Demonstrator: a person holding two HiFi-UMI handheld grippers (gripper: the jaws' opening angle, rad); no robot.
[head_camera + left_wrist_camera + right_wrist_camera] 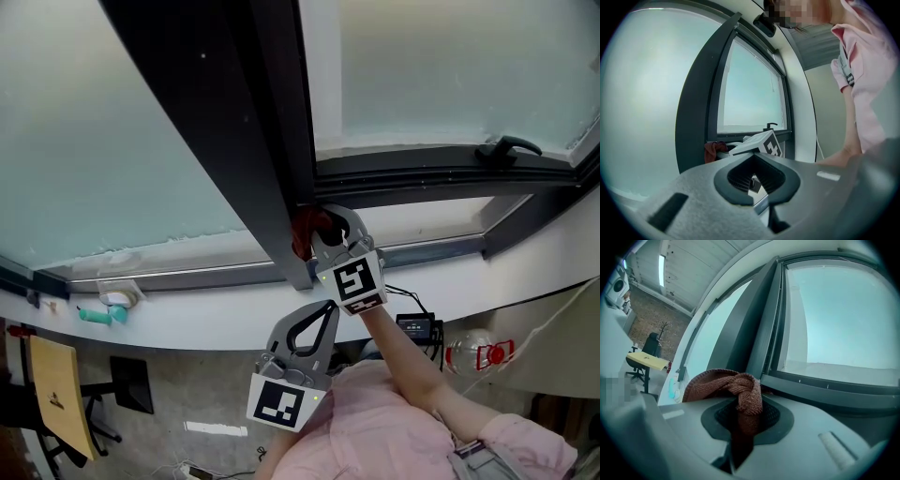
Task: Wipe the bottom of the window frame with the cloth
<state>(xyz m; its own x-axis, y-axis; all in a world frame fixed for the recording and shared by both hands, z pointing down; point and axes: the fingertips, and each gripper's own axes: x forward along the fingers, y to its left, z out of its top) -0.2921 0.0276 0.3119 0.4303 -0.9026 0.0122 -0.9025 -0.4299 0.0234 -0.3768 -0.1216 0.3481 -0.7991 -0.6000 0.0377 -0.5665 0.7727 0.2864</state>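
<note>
The right gripper (317,232) is clamped on the rust-brown cloth (737,389), which bulges ahead of it at the left end of the window frame's bottom rail (441,176). The left gripper (323,309) hangs below the frame, closed on nothing. The cloth looks light, soft and knitted, likely to fold into grooves and best held by its bunched middle, while the rail looks hard and smooth, with a white sill (422,217) just beneath.

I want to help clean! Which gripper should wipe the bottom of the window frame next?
Right. The right gripper has its jaws shut on the cloth, right at the window frame bottom; the left gripper is empty and farther back.
</note>
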